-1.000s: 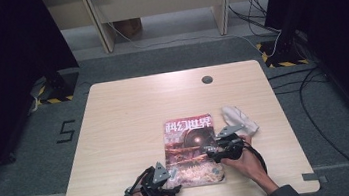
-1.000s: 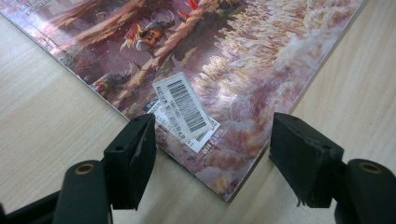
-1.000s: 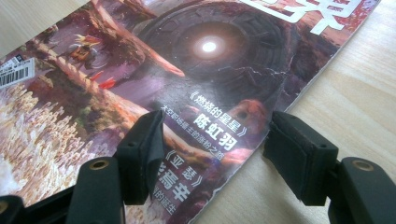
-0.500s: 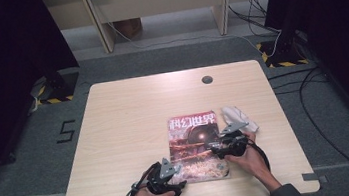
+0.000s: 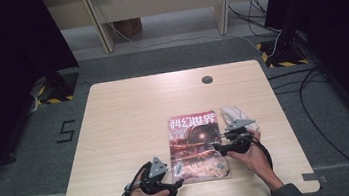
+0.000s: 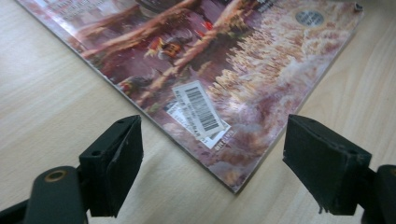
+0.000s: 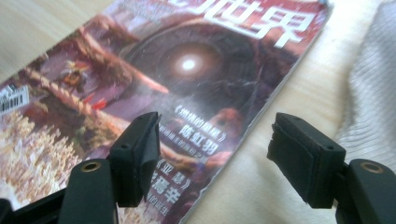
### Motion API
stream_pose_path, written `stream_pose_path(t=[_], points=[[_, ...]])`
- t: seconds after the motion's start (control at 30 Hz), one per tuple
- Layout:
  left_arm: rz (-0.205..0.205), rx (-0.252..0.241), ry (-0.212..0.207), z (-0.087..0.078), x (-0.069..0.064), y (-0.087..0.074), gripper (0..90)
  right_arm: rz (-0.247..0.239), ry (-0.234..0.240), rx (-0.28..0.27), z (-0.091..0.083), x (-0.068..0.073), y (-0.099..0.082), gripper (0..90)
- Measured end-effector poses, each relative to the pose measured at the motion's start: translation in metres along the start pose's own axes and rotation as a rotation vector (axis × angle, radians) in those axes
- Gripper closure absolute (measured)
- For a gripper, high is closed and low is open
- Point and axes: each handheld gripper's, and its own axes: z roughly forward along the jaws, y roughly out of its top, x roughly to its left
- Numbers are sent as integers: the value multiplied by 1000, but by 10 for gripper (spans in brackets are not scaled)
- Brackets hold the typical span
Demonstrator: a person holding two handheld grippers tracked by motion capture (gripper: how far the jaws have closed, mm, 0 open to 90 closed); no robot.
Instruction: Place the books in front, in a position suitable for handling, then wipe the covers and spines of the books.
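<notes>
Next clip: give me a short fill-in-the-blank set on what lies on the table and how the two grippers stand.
1. The magazine lies flat on the wooden ____.
2. The white cloth lies beside the magazine's ____ edge in the high view.
3. In the left gripper view, a white ____ sticker sits near the magazine's corner.
4. The jaws of the left gripper and the right gripper stand ____, gripping nothing.

Missing words: table; right; barcode; open

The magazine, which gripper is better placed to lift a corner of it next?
Left, probably. The left gripper has its open jaws astride the magazine at its near corner. The right gripper straddles a side edge by the white cloth.
</notes>
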Motion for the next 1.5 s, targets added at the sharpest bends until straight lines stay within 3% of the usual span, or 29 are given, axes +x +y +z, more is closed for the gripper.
stream_pose_path(t=[0.13,0.43,0.67,1.0,1.5], points=[[-10,-38,24,-7,7,-1,182,-6,-19,-21,-6,-5,3,333],[-38,-45,28,-16,15,-6,182,30,-70,-58,-21,-24,6,327],[-43,-51,42,-21,19,-10,171,55,-146,-65,-30,-43,3,326],[-30,-54,44,-20,18,-9,165,79,-187,-53,-29,-57,0,322],[-25,-47,29,-17,15,-8,162,77,-200,-40,-17,-67,5,336]])
